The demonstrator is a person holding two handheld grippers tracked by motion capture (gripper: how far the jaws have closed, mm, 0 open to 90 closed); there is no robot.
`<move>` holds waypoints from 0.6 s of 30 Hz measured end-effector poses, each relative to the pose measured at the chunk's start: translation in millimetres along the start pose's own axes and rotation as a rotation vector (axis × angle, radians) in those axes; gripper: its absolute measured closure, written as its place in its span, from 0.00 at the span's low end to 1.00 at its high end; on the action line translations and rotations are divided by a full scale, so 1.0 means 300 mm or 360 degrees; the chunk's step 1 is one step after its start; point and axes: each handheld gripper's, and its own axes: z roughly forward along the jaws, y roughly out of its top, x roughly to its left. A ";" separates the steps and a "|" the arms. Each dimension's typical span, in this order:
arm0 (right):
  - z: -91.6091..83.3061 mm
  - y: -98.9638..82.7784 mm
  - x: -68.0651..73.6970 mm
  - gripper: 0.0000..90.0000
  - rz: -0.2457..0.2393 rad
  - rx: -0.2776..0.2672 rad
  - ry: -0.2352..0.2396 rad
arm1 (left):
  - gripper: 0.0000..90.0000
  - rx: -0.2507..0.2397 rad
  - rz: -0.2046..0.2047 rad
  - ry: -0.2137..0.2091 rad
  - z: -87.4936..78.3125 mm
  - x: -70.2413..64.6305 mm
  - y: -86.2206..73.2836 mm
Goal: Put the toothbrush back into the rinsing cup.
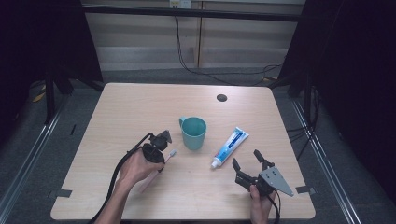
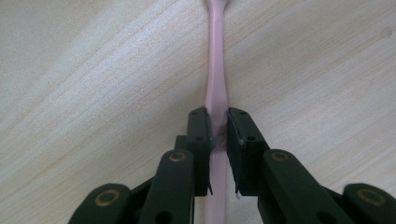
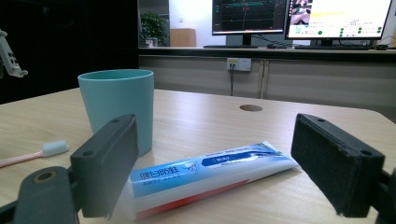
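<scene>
Left hand-held gripper [image 2: 217,135] clenched on pink plastic toothbrush [image 2: 216,84] lying on pale wood surface [image 1: 140,107] left of teal plastic cup [image 1: 194,132], likely grasp step, next lift; right hand-held gripper [image 1: 246,157] released near blue-white toothpaste tube [image 1: 229,146].

Cup [image 1: 194,133] between toothbrush [image 1: 171,154] – left – and toothpaste [image 1: 229,146]
</scene>
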 end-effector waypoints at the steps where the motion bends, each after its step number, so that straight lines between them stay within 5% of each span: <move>1: 0.000 0.000 0.000 0.16 0.0000 0.0000 0.0000 | 0.89 0.0000 0.0000 0.0000 0.000 0.000 0.000; 18: 0.000 0.000 0.000 0.16 0.0000 0.0001 -0.0001 | 0.90 -0.0053 -0.0017 -0.0042 -0.011 0.010 -0.015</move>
